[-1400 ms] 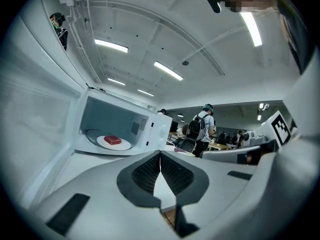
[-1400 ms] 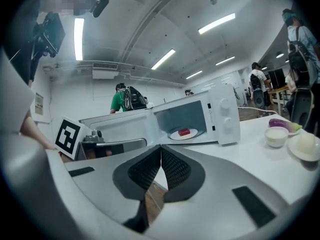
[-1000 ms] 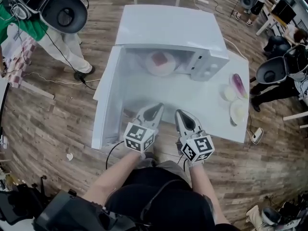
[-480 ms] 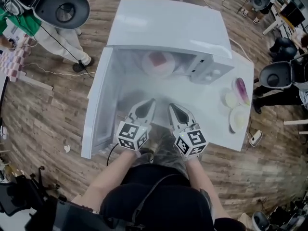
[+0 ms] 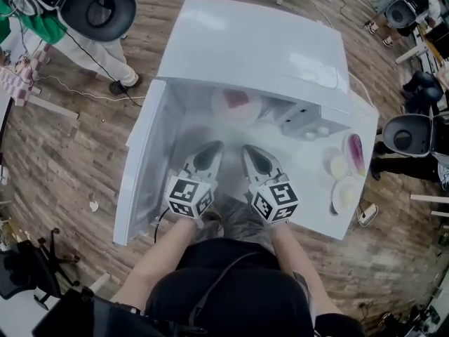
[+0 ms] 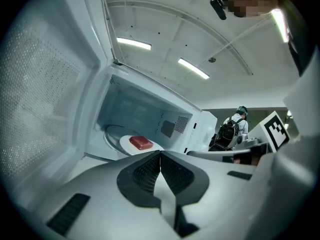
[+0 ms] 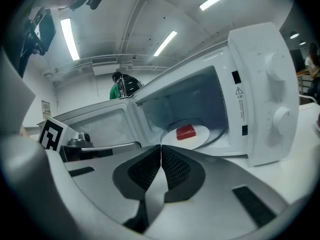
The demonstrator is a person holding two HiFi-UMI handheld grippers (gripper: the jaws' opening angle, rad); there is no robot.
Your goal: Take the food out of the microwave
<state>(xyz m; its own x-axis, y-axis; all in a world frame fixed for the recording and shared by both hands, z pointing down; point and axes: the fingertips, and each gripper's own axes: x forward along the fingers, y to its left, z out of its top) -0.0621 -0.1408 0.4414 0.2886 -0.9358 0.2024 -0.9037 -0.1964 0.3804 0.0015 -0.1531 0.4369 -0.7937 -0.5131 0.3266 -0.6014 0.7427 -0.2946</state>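
Note:
A white microwave [image 5: 252, 44] stands on a white table with its door [image 5: 140, 167] swung open to the left. Inside, a red block of food [image 6: 141, 143] lies on a white plate [image 7: 197, 134] on the turntable; the head view shows the food [image 5: 236, 100] too. My left gripper [image 5: 212, 146] and right gripper [image 5: 249, 148] hover side by side in front of the opening, both short of the plate. The left gripper [image 6: 160, 154] is shut and empty, and so is the right gripper [image 7: 161, 148].
The microwave's control panel [image 5: 309, 121] with two knobs is on the right of the opening. On the table to its right lie two small plates [image 5: 347, 195] and a purple item [image 5: 356, 149]. Office chairs [image 5: 98, 9] and people stand on the wooden floor around.
Both grippers have moved forward toward the microwave's opening, staying side by side and shut. The food and plate have not moved.

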